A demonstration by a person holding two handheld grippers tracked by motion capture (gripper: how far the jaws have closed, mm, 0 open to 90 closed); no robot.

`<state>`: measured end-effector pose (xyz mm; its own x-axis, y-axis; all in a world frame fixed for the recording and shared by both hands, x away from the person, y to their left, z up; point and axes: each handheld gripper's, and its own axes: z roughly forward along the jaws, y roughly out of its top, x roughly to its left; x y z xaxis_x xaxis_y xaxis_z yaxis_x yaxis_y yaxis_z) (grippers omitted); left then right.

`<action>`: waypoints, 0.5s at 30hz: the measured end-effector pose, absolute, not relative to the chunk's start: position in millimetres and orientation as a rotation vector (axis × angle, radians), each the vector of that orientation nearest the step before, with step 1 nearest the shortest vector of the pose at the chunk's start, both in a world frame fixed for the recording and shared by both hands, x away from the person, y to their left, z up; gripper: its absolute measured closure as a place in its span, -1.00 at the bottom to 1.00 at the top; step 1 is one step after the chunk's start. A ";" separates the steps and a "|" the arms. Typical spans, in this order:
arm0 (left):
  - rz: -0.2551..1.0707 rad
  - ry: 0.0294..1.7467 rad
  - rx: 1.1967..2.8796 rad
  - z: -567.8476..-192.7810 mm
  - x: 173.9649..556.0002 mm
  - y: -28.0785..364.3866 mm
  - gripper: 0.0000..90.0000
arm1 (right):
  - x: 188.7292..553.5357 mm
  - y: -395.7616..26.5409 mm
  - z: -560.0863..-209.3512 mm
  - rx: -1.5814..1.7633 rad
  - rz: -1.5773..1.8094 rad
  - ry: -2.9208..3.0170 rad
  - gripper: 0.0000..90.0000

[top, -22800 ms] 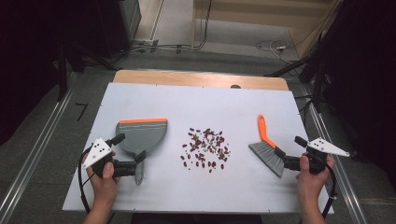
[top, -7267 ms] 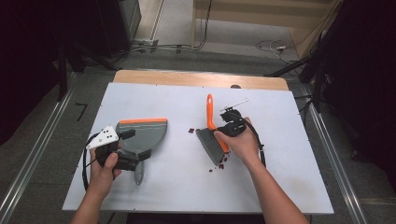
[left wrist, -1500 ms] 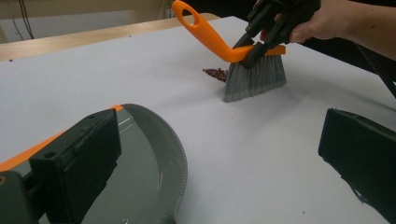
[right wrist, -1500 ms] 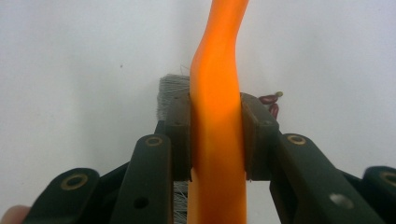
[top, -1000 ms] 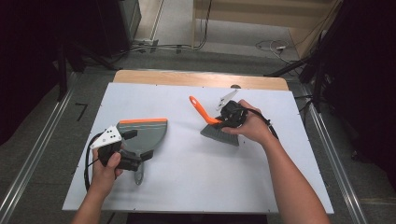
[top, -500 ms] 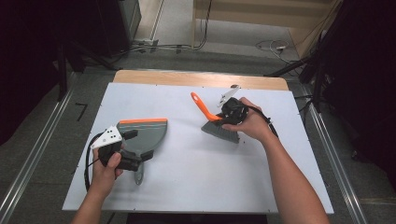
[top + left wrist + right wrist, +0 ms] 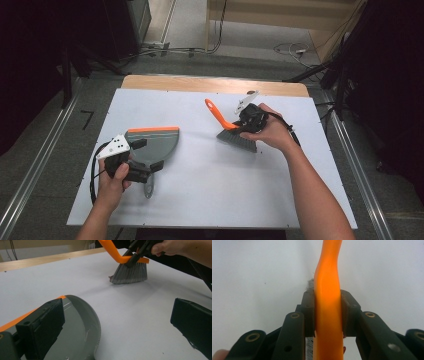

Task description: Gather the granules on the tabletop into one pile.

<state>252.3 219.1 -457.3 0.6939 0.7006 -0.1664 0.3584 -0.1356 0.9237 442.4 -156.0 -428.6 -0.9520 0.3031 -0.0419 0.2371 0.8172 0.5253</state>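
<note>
High view shows a hand brush (image 7: 231,131) with an orange handle and grey bristles resting toward the far right of the white worktop (image 7: 210,200), bristles down on the surface. The right gripper (image 7: 248,120) is clamped on its handle; the right gripper view shows both jaws pressed against the orange handle (image 7: 328,302). Well apart, near the left edge, lies a grey dustpan (image 7: 152,145) with an orange lip. The left gripper (image 7: 141,169) sits at its handle end, jaws spread wide, one over the pan (image 7: 75,340).
</note>
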 end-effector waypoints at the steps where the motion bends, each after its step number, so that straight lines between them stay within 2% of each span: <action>1: 0.368 0.850 1.746 -457.2 252.2 219.0 -1.00 | 440.8 -156.8 -426.5 0.431 0.805 2.874 0.50; 15: 0.366 0.848 1.747 -456.9 252.1 218.2 -1.00 | 420.7 -163.0 -407.5 0.407 0.845 2.886 0.51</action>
<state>252.1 218.2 -456.9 0.6954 0.6992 -0.1662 0.3590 -0.1376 0.9232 420.7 -163.0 -407.5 -0.9583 0.2843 -0.0270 0.2248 0.8093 0.5427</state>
